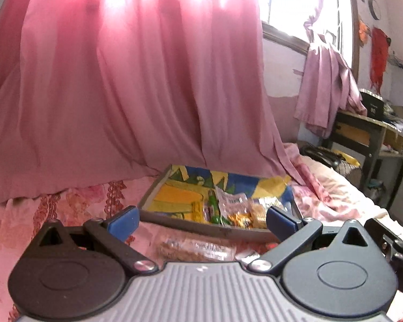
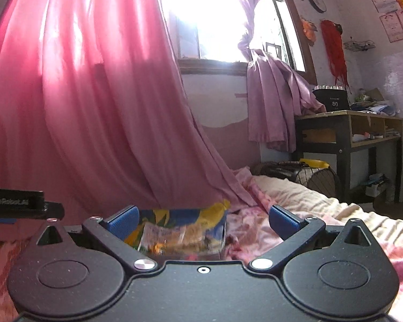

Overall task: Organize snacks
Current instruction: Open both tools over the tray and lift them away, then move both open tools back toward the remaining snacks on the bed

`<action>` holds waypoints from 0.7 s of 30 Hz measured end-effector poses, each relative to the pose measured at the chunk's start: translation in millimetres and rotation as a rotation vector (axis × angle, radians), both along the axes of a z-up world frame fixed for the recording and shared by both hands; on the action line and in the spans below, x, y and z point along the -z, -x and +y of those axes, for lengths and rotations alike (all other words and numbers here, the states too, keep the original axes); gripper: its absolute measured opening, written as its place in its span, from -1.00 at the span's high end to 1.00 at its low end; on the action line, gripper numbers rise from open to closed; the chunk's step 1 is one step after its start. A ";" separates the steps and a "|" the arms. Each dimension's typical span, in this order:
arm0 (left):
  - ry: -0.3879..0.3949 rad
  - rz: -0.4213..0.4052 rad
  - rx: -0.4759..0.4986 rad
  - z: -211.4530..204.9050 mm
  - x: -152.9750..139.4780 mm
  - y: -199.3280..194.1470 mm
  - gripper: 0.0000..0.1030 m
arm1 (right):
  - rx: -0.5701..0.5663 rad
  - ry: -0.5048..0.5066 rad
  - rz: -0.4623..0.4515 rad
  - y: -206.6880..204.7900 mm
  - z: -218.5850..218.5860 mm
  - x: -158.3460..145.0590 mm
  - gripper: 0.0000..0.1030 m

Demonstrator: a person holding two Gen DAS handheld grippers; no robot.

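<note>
- The left gripper (image 1: 202,221) is held with its blue fingertips (image 1: 123,221) spread wide apart and nothing caught between them; it is raised above a pink floral bedspread (image 1: 67,214).
- A shallow grey tray (image 1: 158,187) with a yellow, blue and green pictured lining is seen on the bedspread, beyond the left gripper; snack packets (image 1: 229,209) are gathered in its near right part, among them a green one, a clear one with a printed label, and yellow and tan ones.
- A clear-wrapped brown snack bar (image 1: 193,249) lies on the bedspread just near of the tray, outside it, below the gap between the left fingers; whether it is touched by them cannot be told.
- The right gripper (image 2: 204,221) is likewise released, its blue pads (image 2: 284,221) well apart and empty; the tray's right end (image 2: 215,214) and blurred packets (image 2: 172,237) are seen between them.
- A pink curtain (image 1: 121,94) hangs behind the tray; a dark desk (image 2: 346,128) stands at the far right; part of the left gripper (image 2: 18,204) shows at the left edge of the right wrist view.
</note>
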State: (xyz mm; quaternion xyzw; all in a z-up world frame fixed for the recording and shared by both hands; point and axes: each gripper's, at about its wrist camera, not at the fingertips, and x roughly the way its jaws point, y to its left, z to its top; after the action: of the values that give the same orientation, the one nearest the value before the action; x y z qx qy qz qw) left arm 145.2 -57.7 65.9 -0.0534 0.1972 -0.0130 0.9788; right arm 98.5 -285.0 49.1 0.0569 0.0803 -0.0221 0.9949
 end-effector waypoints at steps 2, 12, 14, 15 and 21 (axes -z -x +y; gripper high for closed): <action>0.004 0.009 0.008 0.3 5.2 7.3 -0.99 | -0.006 0.007 0.020 9.5 2.8 2.8 -0.99; -0.010 0.021 0.023 18.6 25.0 46.3 -0.99 | 0.017 0.005 0.128 40.7 14.5 14.8 -0.99; -0.011 0.027 0.022 23.9 29.1 53.3 -0.99 | 0.015 0.003 0.156 47.1 18.5 18.4 -0.99; -0.014 0.031 0.022 26.5 31.3 56.7 -0.99 | 0.013 0.005 0.168 50.6 21.0 20.2 -0.99; -0.029 0.067 0.004 38.8 45.6 68.8 -0.99 | -0.027 0.055 0.228 65.1 42.2 28.7 -0.99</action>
State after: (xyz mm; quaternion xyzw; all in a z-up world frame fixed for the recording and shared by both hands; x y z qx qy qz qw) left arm 76.4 -18.9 20.3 -0.0392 0.2303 -0.0104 0.9723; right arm 33.4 -242.8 20.3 0.0256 0.1929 -0.0173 0.9807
